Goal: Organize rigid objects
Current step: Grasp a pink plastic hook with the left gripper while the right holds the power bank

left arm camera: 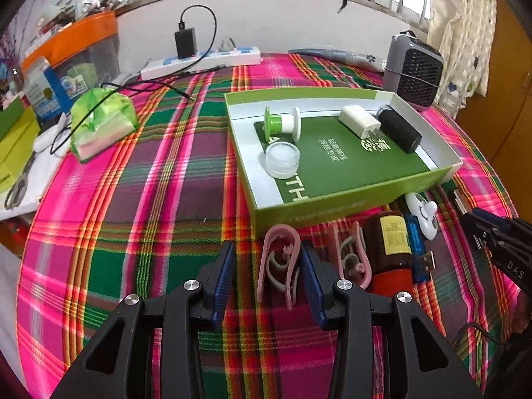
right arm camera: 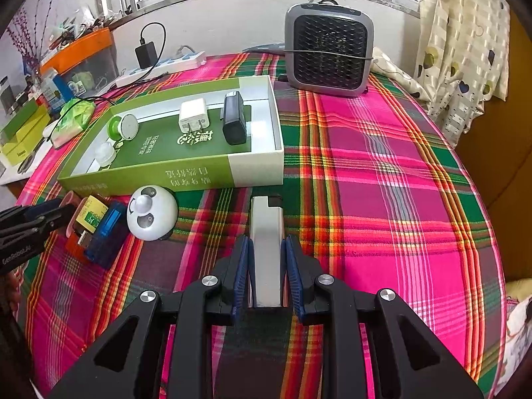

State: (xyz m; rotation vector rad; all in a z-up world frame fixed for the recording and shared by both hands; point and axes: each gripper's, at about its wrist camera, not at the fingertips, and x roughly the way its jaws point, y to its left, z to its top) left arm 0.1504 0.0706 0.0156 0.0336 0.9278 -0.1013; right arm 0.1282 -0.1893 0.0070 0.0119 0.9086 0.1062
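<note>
Over the plaid cloth, left gripper (left arm camera: 267,267) jaws stand apart around a pink clip (left arm camera: 278,262); right gripper (right arm camera: 267,267) jaws clamp a silver lighter (right arm camera: 267,249).

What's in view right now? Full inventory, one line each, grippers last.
Green and white cardboard box: 1, open, centre of the plaid cloth.
Green and white spool: 1, in box, far left.
Clear round plastic jar: 1, in box, near left.
White plug charger: 1, in box.
Black block charger: 1, in box, right of the white one.
Pink hair claw clips: 2, on cloth before the box.
Brown glass bottle with yellow label: 1, lying beside the clips.
Blue USB stick: 1, against the bottle.
White panda gadget: 1, beside the stick.
Grey fan heater: 1, far edge.
White power strip: 1, by the wall.
Left gripper: open around one clip.
Right gripper: shut on silver lighter.
</note>
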